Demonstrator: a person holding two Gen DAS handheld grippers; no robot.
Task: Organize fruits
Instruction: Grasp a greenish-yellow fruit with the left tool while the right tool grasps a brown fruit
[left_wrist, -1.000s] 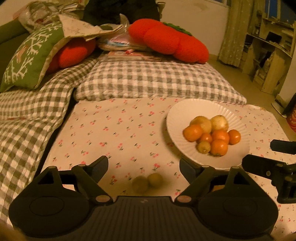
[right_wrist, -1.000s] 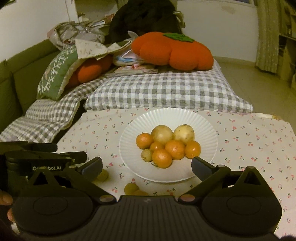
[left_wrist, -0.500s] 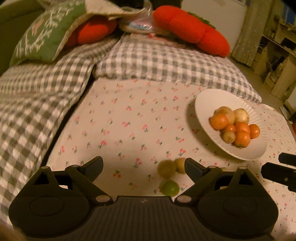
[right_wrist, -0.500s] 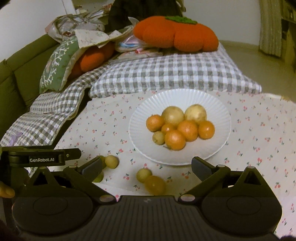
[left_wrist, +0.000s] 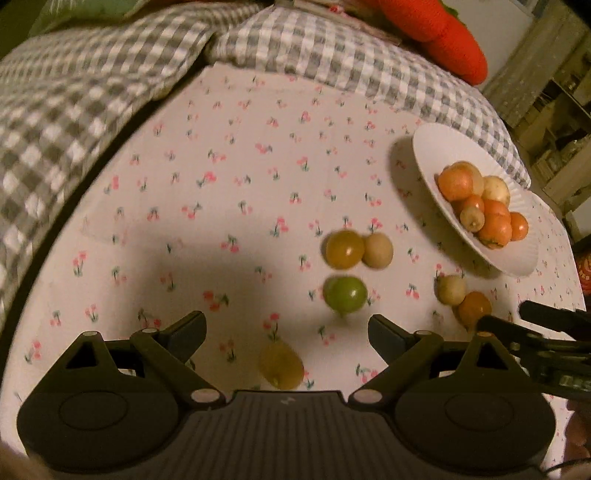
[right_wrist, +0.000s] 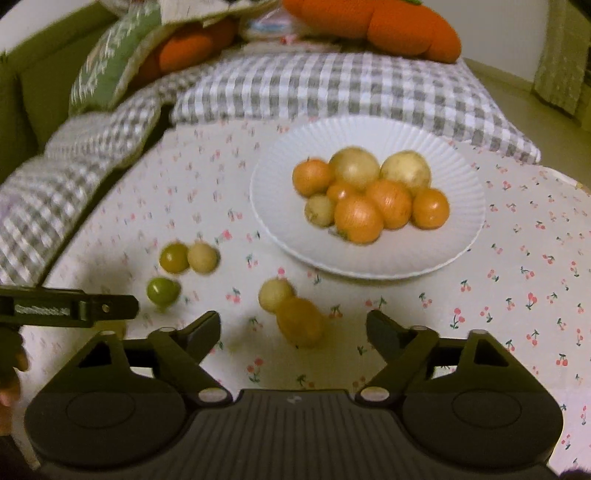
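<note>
A white ridged plate (right_wrist: 454, 155) (left_wrist: 436, 155) holds several orange and pale yellow fruits. Loose fruits lie on the cherry-print cloth: a green one (left_wrist: 345, 294) (right_wrist: 162, 291), a yellow-green one (left_wrist: 343, 249) touching a pale one (left_wrist: 377, 251), a pale one (right_wrist: 275, 293) touching an orange one (right_wrist: 301, 321), and a yellowish one (left_wrist: 281, 365). My left gripper (left_wrist: 286, 334) is open, the yellowish fruit low between its fingers. My right gripper (right_wrist: 293, 330) is open, the orange fruit just ahead between its fingers.
Grey checked pillows (right_wrist: 332, 88) border the cloth at the back and left. An orange plush cushion (right_wrist: 376, 26) and a green cushion (right_wrist: 107, 74) lie behind. Shelves (left_wrist: 557, 122) stand at the far right.
Both grippers have tilted down and moved closer to the loose fruits. More loose fruits have come into view in front of each gripper. Both stay open.
</note>
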